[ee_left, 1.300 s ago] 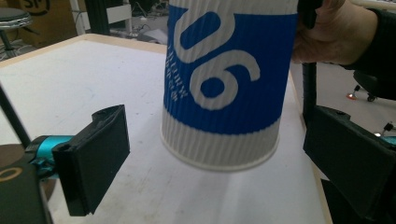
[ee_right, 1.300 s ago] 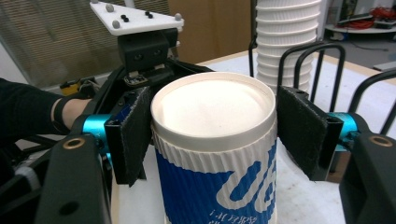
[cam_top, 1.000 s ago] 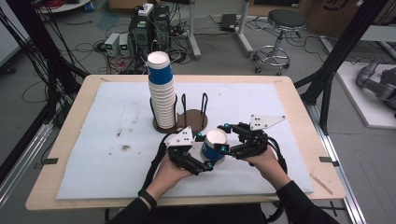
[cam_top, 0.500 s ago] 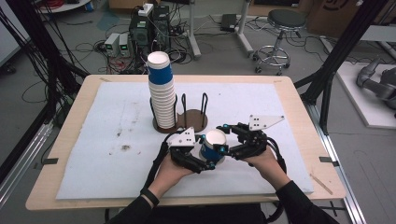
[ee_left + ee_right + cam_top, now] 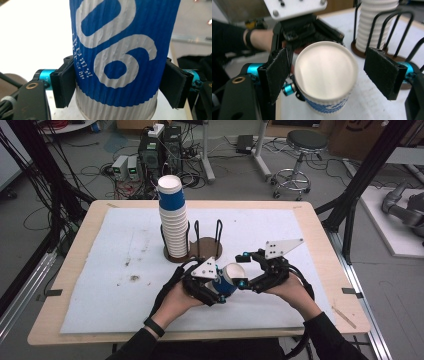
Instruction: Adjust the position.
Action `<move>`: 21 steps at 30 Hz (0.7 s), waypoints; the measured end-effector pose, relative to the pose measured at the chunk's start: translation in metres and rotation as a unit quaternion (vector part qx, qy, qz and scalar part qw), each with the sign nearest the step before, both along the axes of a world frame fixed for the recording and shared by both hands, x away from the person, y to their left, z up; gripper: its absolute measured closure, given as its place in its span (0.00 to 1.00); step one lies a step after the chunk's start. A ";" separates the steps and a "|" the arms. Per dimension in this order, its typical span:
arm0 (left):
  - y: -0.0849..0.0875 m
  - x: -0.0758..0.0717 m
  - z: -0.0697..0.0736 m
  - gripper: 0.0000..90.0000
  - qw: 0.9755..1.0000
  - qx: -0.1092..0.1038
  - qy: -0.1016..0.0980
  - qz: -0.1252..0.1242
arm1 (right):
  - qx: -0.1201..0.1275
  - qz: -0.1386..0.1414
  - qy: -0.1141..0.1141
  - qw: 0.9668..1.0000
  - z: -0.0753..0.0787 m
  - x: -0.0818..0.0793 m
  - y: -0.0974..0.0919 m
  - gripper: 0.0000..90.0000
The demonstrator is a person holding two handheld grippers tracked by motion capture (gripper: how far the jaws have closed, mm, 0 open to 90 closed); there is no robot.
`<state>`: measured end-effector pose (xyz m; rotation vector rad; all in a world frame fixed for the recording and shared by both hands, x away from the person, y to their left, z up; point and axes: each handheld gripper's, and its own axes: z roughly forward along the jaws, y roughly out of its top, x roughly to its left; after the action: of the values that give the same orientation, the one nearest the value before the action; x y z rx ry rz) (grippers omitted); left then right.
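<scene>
From the high view we see a blue and white ribbed paper cup [image 5: 231, 279] held above the white mat [image 5: 100, 285] near the six o'clock edge of the wooden table [image 5: 325, 250], between our two hands. The left gripper [image 5: 220, 292] holds it from the nine o'clock side; the right gripper [image 5: 241, 270] sits just beside it at three o'clock. At twelve o'clock from the cup, a tall stack of matching paper cups [image 5: 173, 222] stands in a black wire holder on a round brown base [image 5: 206, 245].

In the left gripper view, the cup [image 5: 117, 50] stands between our black fingers [image 5: 63, 83], which have just been closing and now press on its ribbed wall at nine and three o'clock, clamped on it.

In the right gripper view, we look at the cup's white flat end [image 5: 326, 70], with the left gripper [image 5: 299, 27] behind it at twelve o'clock. Our right fingers [image 5: 384, 72] stand apart on either side of the cup; the one at nine o'clock is close to the rim, the other clear of it. The stack [image 5: 375, 22] rises at one o'clock.
</scene>
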<state>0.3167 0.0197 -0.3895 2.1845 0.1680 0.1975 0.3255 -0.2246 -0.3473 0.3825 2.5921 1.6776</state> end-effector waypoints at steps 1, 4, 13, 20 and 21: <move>-0.002 -0.001 0.000 0.26 1.000 0.013 -0.004 0.003 | -0.013 0.002 0.005 1.000 -0.001 -0.001 0.002 0.23; -0.005 -0.003 0.001 0.26 0.999 0.034 -0.011 0.005 | -0.052 0.006 0.005 0.999 -0.006 -0.002 0.009 0.23; 0.005 -0.003 0.004 0.18 0.998 -0.051 -0.033 0.012 | -0.036 0.004 0.010 0.999 -0.009 0.003 0.004 0.33; 0.022 0.002 0.000 0.07 0.977 -0.210 0.013 0.032 | 0.060 -0.008 0.025 0.998 -0.005 0.008 -0.014 0.33; 0.023 0.003 0.000 0.07 0.974 -0.222 0.018 0.032 | 0.075 -0.005 0.027 0.997 -0.004 0.008 -0.015 0.33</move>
<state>0.3195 0.0428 -0.3898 1.7398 0.2753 0.1393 0.3333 -0.2399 -0.3517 0.4518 2.5034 1.8892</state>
